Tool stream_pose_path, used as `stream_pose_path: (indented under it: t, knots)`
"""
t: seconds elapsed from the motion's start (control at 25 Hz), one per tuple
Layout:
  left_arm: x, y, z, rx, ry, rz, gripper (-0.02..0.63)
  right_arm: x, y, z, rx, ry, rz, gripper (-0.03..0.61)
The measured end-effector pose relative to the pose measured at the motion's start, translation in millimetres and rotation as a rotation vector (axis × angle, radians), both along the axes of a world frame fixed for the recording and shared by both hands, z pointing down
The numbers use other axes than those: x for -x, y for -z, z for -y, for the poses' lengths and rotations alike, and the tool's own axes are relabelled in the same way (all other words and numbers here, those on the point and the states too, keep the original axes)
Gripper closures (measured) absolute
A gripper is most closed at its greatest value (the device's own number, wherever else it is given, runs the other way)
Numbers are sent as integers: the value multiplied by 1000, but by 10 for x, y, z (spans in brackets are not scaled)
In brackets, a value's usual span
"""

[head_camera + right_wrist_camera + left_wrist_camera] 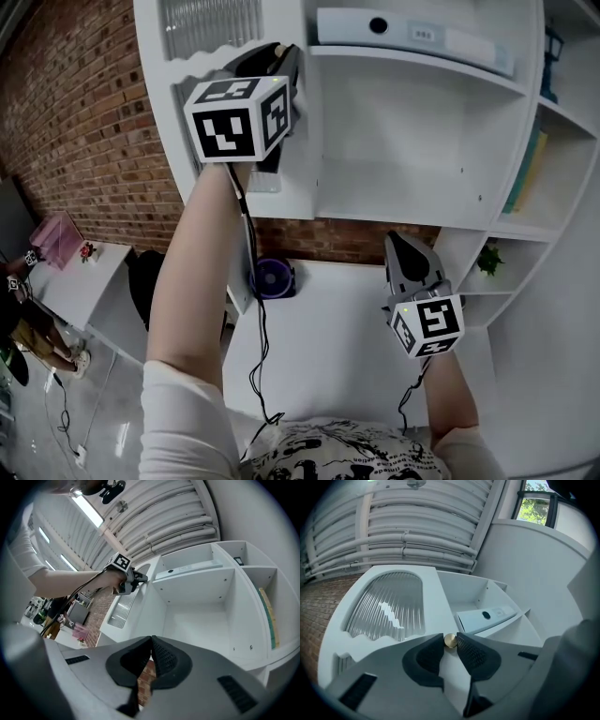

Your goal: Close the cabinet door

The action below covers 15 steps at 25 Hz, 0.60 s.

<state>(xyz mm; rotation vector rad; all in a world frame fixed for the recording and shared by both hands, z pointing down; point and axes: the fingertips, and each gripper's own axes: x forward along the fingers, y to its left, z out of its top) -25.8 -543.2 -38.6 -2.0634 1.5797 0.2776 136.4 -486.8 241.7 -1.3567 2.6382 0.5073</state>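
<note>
- At the upper left of the head view, the white cabinet door with a ribbed glass panel (211, 28) stands swung out from the white open shelf unit (422, 141), left of the bare upper compartment.
- That view hides the door's handle behind the marker cube. Only the left gripper view shows the small round brass knob (450, 640) on the door's white frame, just beside the glass.
- Only the head view shows the red brick wall (84, 122), the round purple fan (274, 278) on the white desk (356, 319) and the small green potted plant (488, 258) on a lower right shelf.
- The pale blue flat box with a dark round hole (412, 33) lies on the top shelf, seen from the head and left gripper views.
- The right gripper view alone takes in the whole scene from the side: raised arm, door and empty compartment.
- The left gripper (451, 641) has its jaws narrow, their tips pinching the knob from both sides.
- The right gripper (151, 640) is held low in front of the shelf unit, jaws pressed together with nothing between them.
</note>
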Motion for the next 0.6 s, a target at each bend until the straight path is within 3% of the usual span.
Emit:
stream_pose_path:
  t: [0.32,0.6]
  knots:
    - [16,-3,-10,10,-4,6,512,10,-23,-65,6,-14,-5,564]
    - [33,-88,-190,24,-72,15,508,119,-88,-191,35,-36,-1,563]
